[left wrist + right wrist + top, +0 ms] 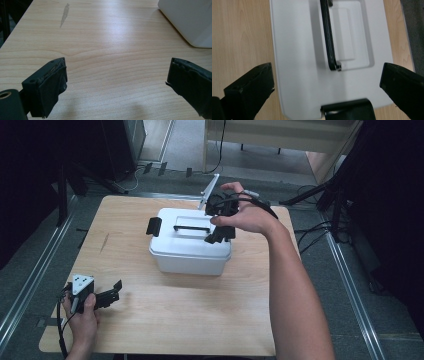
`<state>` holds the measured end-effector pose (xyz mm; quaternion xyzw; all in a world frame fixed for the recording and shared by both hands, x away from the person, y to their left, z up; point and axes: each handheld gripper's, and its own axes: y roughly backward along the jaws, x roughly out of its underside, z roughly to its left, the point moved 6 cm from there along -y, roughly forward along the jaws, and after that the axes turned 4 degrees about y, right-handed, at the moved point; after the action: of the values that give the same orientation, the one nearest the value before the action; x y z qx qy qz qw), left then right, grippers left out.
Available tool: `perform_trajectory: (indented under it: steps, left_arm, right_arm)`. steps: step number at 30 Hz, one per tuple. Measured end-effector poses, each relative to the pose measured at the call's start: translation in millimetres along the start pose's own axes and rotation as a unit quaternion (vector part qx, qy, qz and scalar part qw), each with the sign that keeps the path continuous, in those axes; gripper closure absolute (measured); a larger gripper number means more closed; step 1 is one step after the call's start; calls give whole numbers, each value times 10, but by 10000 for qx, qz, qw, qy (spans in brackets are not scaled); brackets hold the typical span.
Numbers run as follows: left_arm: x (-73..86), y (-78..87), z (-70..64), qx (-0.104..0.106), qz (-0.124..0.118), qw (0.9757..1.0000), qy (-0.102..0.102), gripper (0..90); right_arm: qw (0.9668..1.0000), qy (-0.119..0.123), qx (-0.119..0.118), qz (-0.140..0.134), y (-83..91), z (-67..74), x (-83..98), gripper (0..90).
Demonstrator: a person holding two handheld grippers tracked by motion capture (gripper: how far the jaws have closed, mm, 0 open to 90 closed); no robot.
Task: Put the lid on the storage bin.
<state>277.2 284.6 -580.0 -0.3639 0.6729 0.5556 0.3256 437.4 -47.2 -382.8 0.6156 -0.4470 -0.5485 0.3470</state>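
Note:
A white plastic box (187, 252) with a flat lid stands on the middle of the wooden table (165, 320). On the lid lies a black carry handle (191, 227), and a black latch (153, 226) sits at the left end. My right gripper (220, 235) hovers over the box's right end with its jaws open and nothing between them. In the right gripper view the lid (299, 50), the handle (329, 40) and the near latch (348, 110) lie below my right gripper (326, 72). My left gripper (112, 292) rests open near the table's front left corner. The left gripper (117, 67) faces bare wood, with the box's corner (190, 20) farther off.
A white bracket (210, 190) stands at the table's back edge behind the box. A grey scuff (64, 15) marks the wood left of the box. Dark stands and cables surround the table on the floor.

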Motion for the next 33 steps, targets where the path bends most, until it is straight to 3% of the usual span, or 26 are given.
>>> perform_trajectory:
  steps: [16, 27, 33]
  left_arm:
    - [0, -1, -3, -5, -11, 10000, -9, 31]
    - [5, 2, -7, -26, 17, 10000, -27, 31]
    - [3, 2, -5, -42, -1, 10000, -32, 31]
  right_arm:
    - [9994, -308, 173, 35, 154, 78, 695, 0]
    - [9981, -575, 225, 55, 112, 205, 1160, 0]
    - [9978, -600, 287, -32, -22, 321, 1327, 0]
